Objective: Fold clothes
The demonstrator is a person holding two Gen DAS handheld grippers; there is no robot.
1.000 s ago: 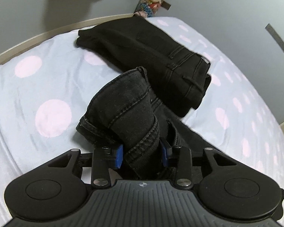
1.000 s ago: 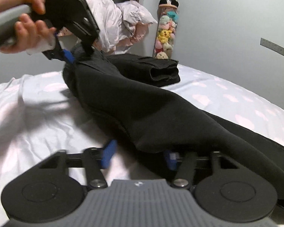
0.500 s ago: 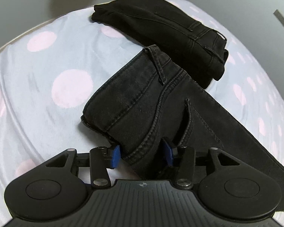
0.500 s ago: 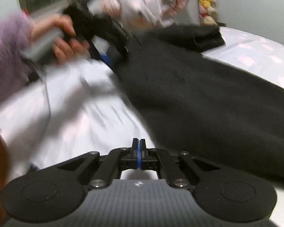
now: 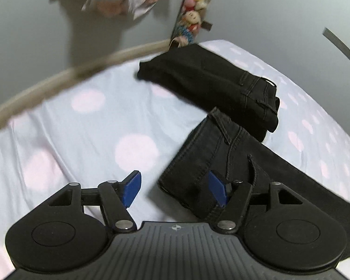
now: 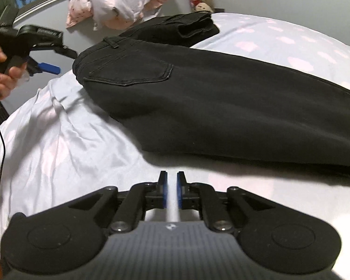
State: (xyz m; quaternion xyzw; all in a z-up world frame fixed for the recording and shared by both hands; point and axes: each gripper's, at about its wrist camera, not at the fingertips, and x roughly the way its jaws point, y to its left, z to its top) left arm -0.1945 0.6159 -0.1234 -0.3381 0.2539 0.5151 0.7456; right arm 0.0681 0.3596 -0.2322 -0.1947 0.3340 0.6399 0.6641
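A pair of black jeans (image 6: 198, 98) lies flat on the bed, waistband toward the far left, back pocket up; it also shows in the left wrist view (image 5: 212, 158). My left gripper (image 5: 175, 190) is open and empty, just off the waistband corner, its right finger over the denim. It also shows in the right wrist view (image 6: 46, 68), held by a hand. My right gripper (image 6: 172, 192) is nearly shut with a narrow gap and empty, over bare sheet in front of the jeans.
A second pair of black jeans (image 5: 210, 86), folded, lies at the far side of the bed (image 5: 81, 128); it also shows in the right wrist view (image 6: 182, 26). Pale bedding (image 6: 119, 2) and stuffed toys (image 5: 193, 21) are beyond, by the grey wall.
My left gripper has opened and let go of the jeans' waistband, which now lies flat. My right gripper has let go of the trouser leg, drawn back and nearly closed.
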